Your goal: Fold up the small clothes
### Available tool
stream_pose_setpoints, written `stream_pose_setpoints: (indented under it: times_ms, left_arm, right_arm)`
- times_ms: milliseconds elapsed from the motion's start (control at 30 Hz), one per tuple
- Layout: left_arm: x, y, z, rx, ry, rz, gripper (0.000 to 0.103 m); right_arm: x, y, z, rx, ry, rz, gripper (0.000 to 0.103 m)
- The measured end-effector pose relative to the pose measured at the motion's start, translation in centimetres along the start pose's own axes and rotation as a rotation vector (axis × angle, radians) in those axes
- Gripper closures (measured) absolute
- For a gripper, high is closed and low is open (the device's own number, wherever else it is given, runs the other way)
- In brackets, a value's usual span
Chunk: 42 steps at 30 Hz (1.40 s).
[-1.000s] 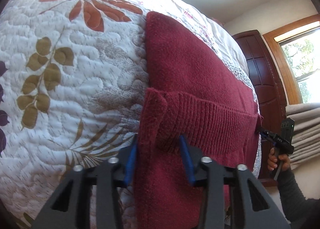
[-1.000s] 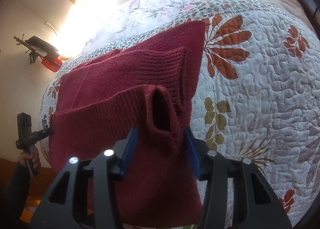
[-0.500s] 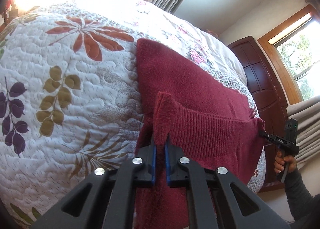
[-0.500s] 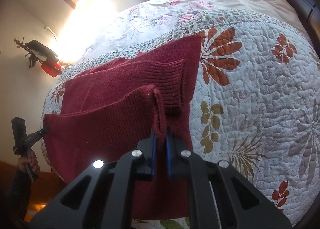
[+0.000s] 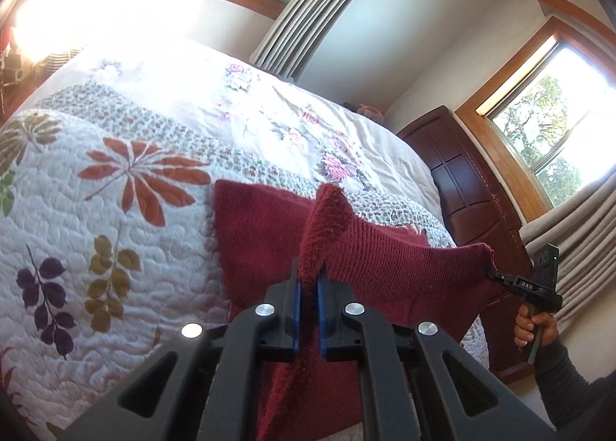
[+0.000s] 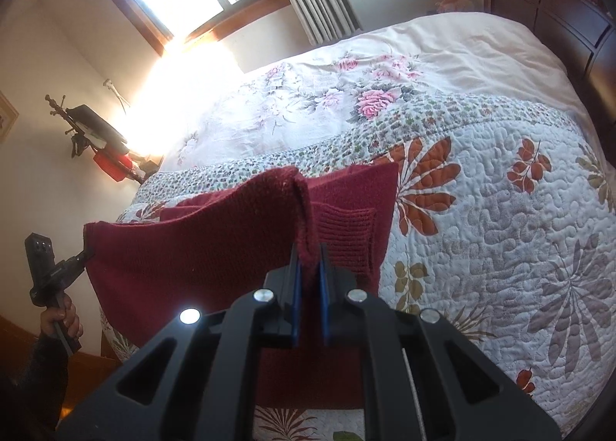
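A dark red knitted sweater (image 5: 385, 260) lies on the quilted bed; its near edge is lifted off the quilt and stretched between both grippers. My left gripper (image 5: 307, 279) is shut on the left corner of that raised edge. In the left wrist view the right gripper (image 5: 491, 272) pinches the other corner at far right, held by a hand (image 5: 533, 327). My right gripper (image 6: 308, 260) is shut on the sweater (image 6: 215, 248) at its right corner. The left gripper (image 6: 86, 256) shows at far left in the right wrist view, clamped on the far corner. A ribbed cuff (image 6: 346, 233) lies flat under the raised edge.
The floral quilt (image 6: 500, 233) covers the bed, with a rose-print sheet (image 6: 346, 94) farther up. A dark wooden headboard (image 5: 469, 190) stands at the head of the bed. Curtained windows (image 5: 554, 109) are behind. A wall shelf with red items (image 6: 107, 156) hangs at left.
Both grippers went from open around the sweater's near edge to shut on it, then lifted it. The edge now hangs taut above the quilt.
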<state>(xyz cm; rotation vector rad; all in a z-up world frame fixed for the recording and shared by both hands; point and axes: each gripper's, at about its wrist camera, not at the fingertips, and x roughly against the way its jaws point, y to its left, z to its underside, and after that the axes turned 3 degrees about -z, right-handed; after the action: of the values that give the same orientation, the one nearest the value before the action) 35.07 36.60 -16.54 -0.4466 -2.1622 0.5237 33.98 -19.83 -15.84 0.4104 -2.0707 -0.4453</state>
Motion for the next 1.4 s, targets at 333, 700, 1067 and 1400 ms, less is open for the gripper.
stream_pose_setpoints:
  times_ms: [333,700,1067,1400]
  left_arm:
    - [-5.3,0.3,-9.2,-0.015,-0.028,0.040,0.097]
    - [-19.0,6.0,-12.3,0.124,0.241,-0.036,0.097]
    - [-20.2,7.5,-12.8,0.178,0.199,0.011,0.097]
    - [-25.8,10.8,-10.5,0.219,0.336,-0.108,0.097]
  right_arm:
    - [-3.0,-1.1,-7.9,-0.010,-0.049,0.001,0.096]
    - [-13.7,-7.7,-11.8,-0.175,0.139,0.036,0.096]
    - [-15.0,-7.9,-13.2,-0.171,0.147,0.047,0.097]
    - [-20.8,-11.6,-10.7,-0.252,0.266,0.165,0.097]
